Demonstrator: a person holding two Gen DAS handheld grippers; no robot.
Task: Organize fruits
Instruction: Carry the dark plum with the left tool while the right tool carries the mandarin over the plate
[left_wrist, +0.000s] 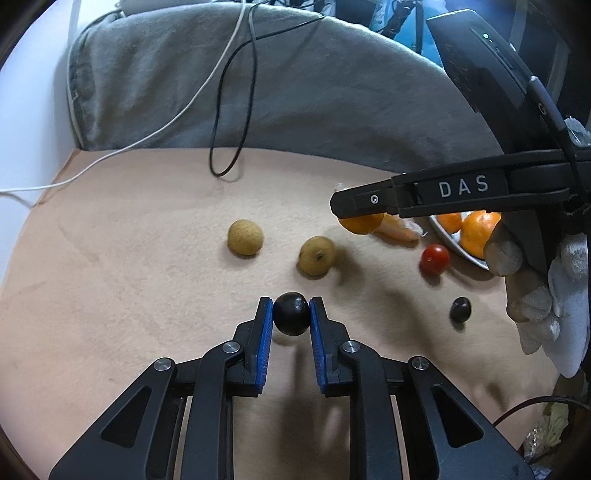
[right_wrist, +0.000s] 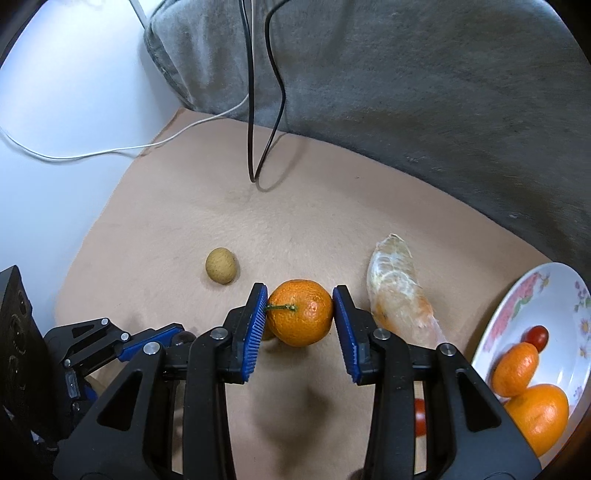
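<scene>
My left gripper (left_wrist: 291, 306) is shut on a dark grape (left_wrist: 291, 314) just above the beige mat. My right gripper (right_wrist: 300, 295) is shut on a mandarin (right_wrist: 300, 318) and holds it above the mat; it shows from the side in the left wrist view (left_wrist: 360, 206). Two tan longans (left_wrist: 245, 237) (left_wrist: 316, 255), a cherry tomato (left_wrist: 434, 260) and a second dark grape (left_wrist: 460, 309) lie on the mat. A floral plate (right_wrist: 517, 291) at the right holds two mandarins (right_wrist: 515, 368) (right_wrist: 539, 413) and a cherry tomato (right_wrist: 536, 338).
A peeled citrus segment (right_wrist: 400, 295) lies left of the plate. A grey cushion (left_wrist: 295, 85) lies along the back, with a white cable (left_wrist: 177, 118) and a black cable (left_wrist: 236, 140) trailing onto the mat. A gloved hand (left_wrist: 546, 295) holds the right gripper.
</scene>
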